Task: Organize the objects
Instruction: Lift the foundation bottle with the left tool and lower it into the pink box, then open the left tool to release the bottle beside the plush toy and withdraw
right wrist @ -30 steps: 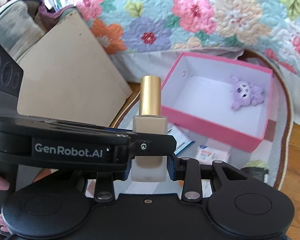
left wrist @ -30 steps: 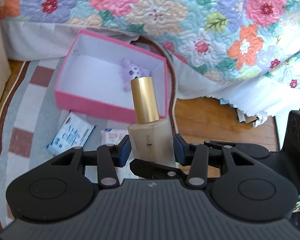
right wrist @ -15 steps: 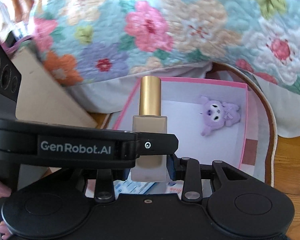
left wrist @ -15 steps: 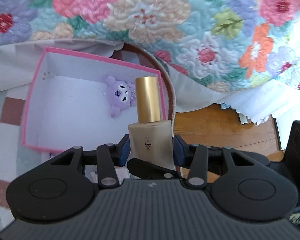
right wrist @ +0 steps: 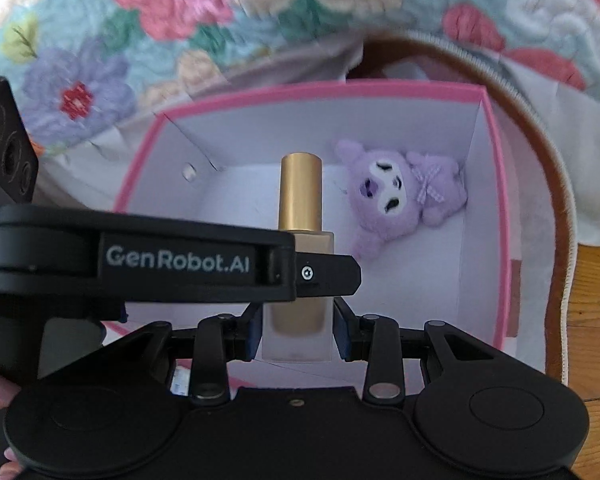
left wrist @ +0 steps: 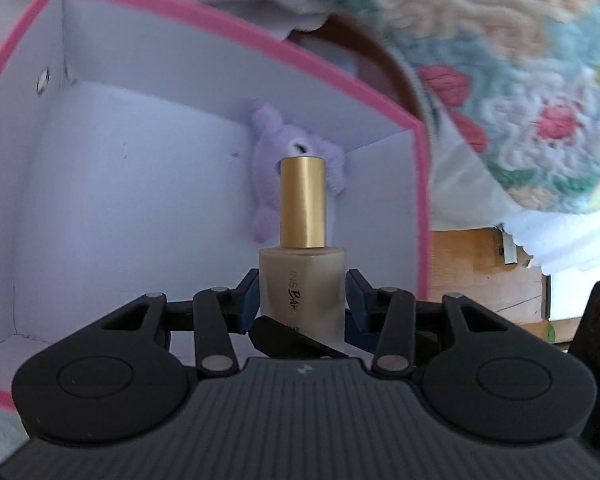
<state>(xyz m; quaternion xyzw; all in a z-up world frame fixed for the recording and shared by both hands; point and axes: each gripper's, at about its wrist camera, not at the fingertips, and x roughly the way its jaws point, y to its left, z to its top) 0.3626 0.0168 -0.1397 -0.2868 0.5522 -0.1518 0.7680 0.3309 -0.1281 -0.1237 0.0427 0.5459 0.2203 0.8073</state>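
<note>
Both grippers clamp one bottle (left wrist: 302, 288): the left gripper (left wrist: 302, 300) pinches its frosted body at lower centre, the right gripper (right wrist: 298, 328) its base; releasing unevenly could tip the bottle sideways; beyond, mid-frame, the pink box (right wrist: 496, 184) lies open, and the gold cap could strike the purple plush (right wrist: 396, 196) at its upper right corner.
</note>
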